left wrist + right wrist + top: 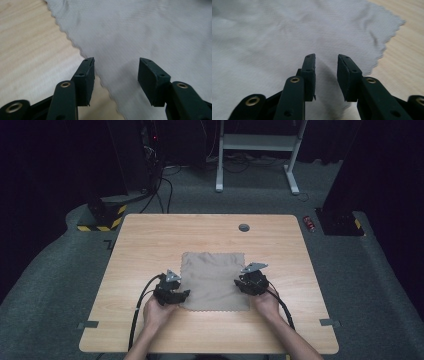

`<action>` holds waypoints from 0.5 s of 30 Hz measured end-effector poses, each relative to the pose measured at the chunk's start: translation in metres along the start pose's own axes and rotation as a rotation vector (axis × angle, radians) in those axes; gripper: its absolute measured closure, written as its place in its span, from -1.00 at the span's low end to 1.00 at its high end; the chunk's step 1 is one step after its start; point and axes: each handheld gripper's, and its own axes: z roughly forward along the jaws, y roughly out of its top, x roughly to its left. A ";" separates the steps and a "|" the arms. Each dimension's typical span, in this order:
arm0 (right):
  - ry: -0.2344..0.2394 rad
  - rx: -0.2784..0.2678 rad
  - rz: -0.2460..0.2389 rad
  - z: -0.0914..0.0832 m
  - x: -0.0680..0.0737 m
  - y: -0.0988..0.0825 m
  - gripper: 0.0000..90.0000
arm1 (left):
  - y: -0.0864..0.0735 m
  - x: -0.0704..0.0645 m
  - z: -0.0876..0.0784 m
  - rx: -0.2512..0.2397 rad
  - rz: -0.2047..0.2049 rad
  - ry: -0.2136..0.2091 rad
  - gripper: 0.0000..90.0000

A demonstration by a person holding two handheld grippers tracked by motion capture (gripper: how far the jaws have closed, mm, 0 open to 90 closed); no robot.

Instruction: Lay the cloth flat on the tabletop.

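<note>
both hands reach in from the near edge, the left gripper (172, 290) at the cloth's (215, 280) near-left corner, the right gripper (252, 281) at its right edge. the cloth lies flat mid-table (150, 240). the 2 gripper views show spread jaws over the scalloped hem, pinching nothing

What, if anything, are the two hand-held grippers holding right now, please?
Nothing: both the left hand-held gripper and the right hand-held gripper are open over the grey cloth.
</note>
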 end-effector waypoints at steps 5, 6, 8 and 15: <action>0.007 0.007 -0.023 -0.003 0.009 -0.008 0.43 | -0.022 -0.007 -0.015 -0.003 0.028 0.015 0.05; 0.005 0.009 -0.026 -0.004 0.009 -0.009 0.42 | -0.026 -0.008 -0.018 -0.006 0.047 0.033 0.05; 0.003 0.010 -0.027 -0.004 0.009 -0.011 0.41 | -0.032 -0.009 -0.025 -0.003 0.040 0.034 0.05; 0.001 0.008 -0.017 -0.009 0.009 -0.016 0.38 | -0.047 -0.016 -0.043 0.008 0.083 0.076 0.04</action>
